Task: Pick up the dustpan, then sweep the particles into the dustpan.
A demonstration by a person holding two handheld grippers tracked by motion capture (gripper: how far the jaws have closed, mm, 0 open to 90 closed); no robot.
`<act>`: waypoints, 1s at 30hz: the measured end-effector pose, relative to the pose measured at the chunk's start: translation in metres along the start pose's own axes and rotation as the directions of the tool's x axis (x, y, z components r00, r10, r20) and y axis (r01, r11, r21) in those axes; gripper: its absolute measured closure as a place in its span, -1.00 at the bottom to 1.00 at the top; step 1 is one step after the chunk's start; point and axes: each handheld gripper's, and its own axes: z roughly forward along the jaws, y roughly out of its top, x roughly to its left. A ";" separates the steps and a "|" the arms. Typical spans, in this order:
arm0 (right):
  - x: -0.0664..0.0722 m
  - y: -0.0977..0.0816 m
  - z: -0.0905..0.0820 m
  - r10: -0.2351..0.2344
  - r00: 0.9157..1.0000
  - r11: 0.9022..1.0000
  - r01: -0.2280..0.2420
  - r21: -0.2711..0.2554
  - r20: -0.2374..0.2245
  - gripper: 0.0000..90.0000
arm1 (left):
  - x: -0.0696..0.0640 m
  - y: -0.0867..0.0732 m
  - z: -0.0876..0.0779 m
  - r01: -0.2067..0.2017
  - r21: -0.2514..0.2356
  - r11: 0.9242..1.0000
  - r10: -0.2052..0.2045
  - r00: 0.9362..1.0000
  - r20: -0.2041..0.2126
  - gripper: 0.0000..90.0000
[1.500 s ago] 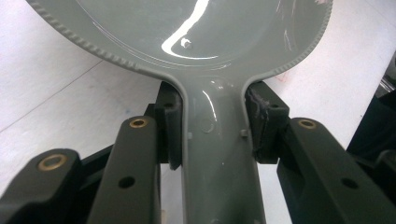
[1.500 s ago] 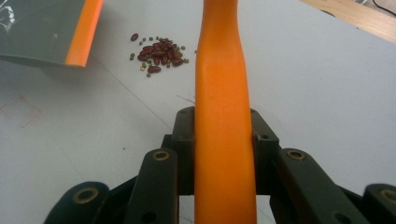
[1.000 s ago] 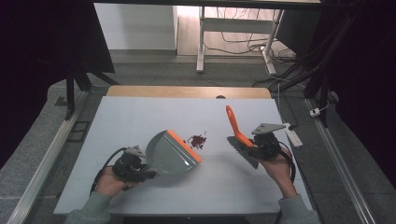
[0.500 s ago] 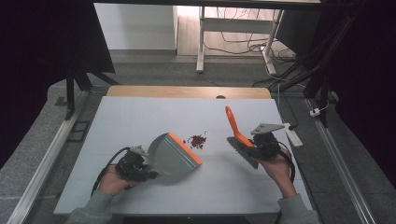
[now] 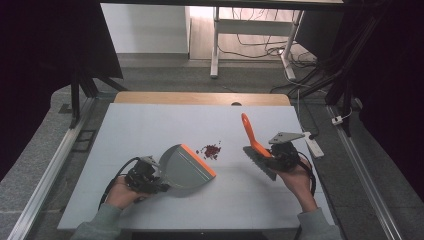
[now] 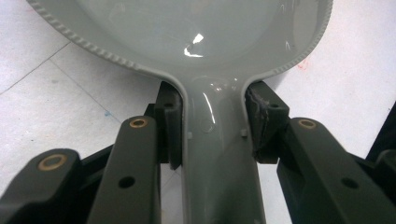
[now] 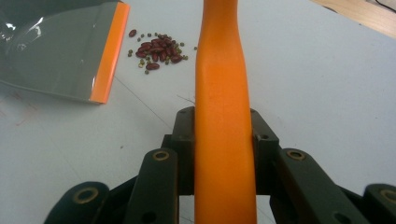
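A grey dustpan with an orange front lip lies on the white table, its lip facing a small heap of red and green beans. My left gripper is shut on the dustpan's handle, both pads pressed to its sides. At the right, an orange-handled brush is held with its handle up and its bristles low near the table. My right gripper is shut on that orange handle. From the right gripper view the beans lie just past the dustpan's orange lip.
A wooden strip runs along the table's far edge. Metal rails flank the table on both sides. A white power strip lies off the right edge, with a table leg and cables on the floor beyond.
The left hand has nudged the dustpan a little, its lip now slightly closer to the beans. The right hand and brush have stayed still.
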 end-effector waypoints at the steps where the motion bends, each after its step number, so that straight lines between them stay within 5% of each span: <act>1: 0.000 0.000 0.000 -0.003 1.000 1.000 0.003 0.000 0.002 0.56 | 0.000 0.000 0.000 0.001 0.000 1.000 -0.001 1.000 0.000 0.36; 8: 0.004 0.009 0.004 -0.006 1.000 1.000 0.006 -0.022 0.004 0.56 | 0.001 -0.001 0.000 0.003 -0.001 1.000 -0.003 1.000 0.002 0.36; 19: 0.007 0.039 0.038 -0.016 1.000 1.000 0.016 -0.018 0.005 0.56 | 0.002 -0.001 0.000 0.005 -0.001 1.000 -0.005 1.000 0.009 0.36; 30: 0.000 0.071 0.078 -0.017 0.999 0.999 0.015 0.046 0.037 0.56 | 0.002 0.000 0.000 0.005 0.000 1.000 -0.005 1.000 0.015 0.36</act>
